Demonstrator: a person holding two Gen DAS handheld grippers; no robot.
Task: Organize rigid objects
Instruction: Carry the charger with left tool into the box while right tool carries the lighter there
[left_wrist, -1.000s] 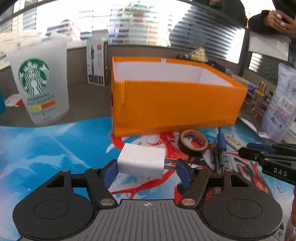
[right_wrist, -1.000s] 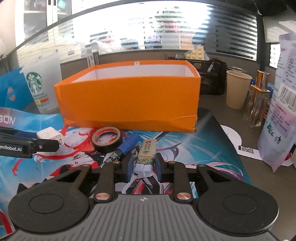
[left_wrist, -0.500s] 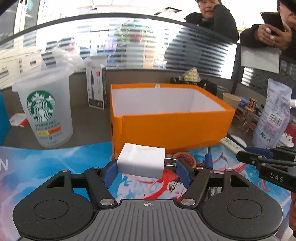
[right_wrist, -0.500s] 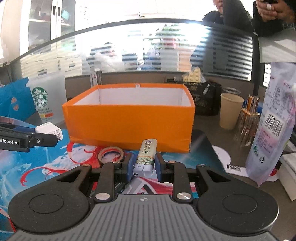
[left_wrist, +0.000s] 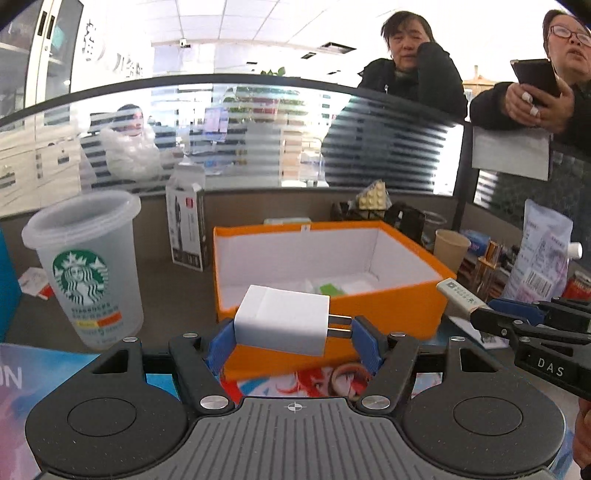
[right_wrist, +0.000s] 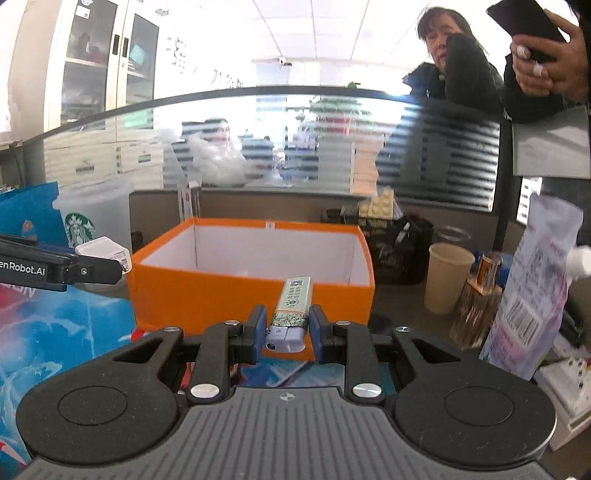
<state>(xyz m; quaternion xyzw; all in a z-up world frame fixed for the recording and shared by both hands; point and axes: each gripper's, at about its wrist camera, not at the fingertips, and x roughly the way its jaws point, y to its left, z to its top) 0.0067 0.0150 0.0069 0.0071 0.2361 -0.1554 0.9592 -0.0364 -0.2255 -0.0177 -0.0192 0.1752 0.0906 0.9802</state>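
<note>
Left tool (left_wrist: 291, 332): I've clamped the white plastic plug charger (left_wrist: 282, 319).
Right tool (right_wrist: 287, 330): clamped on the slim green-labelled lighter (right_wrist: 290, 308).
Next: I carry both over the open orange cardboard box (left_wrist: 391, 308) and release.

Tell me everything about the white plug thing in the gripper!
The white charger is a small, smooth plastic block with rounded edges and two flat metal prongs sticking out of one side. It lies sideways in the air, squeezed between the blue pads of the left gripper: one pad presses its flat end, the other the prong tips. It hangs in front of the open orange box, not inside yet.
</note>
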